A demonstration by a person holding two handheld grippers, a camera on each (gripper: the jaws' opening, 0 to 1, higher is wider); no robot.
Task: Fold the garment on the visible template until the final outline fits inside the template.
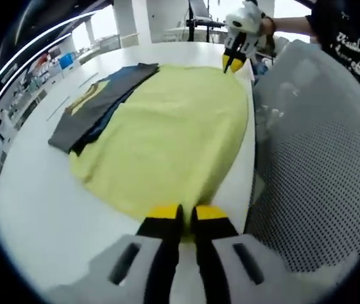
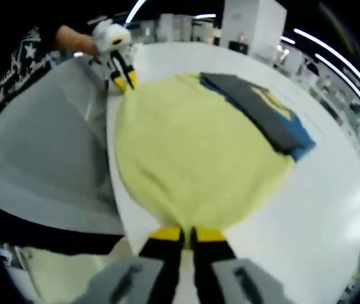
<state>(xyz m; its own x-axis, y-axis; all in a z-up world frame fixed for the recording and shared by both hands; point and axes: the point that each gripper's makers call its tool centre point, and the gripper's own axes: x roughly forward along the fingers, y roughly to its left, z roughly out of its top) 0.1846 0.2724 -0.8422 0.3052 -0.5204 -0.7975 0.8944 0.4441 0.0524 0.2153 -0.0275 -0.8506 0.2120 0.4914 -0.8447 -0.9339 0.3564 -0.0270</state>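
Note:
A pale yellow garment (image 1: 173, 133) lies spread flat on the white table (image 1: 40, 215). In the left gripper view my left gripper (image 1: 184, 214) is shut on the garment's near edge, its yellow-tipped jaws pressed together. At the far corner of the cloth my right gripper (image 1: 233, 62) comes in, held by a person's hand. In the right gripper view the yellow garment (image 2: 192, 158) stretches away from my right gripper (image 2: 188, 233), which is shut on its near hem. My left gripper (image 2: 128, 80) pinches the opposite corner there.
A dark grey and blue stack of cloth (image 1: 100, 104) lies beside the yellow garment, partly over its edge (image 2: 262, 107). A grey mesh chair back (image 1: 319, 164) stands close to the table's edge (image 2: 40, 158). A person in a dark printed shirt (image 1: 350, 44) stands behind it.

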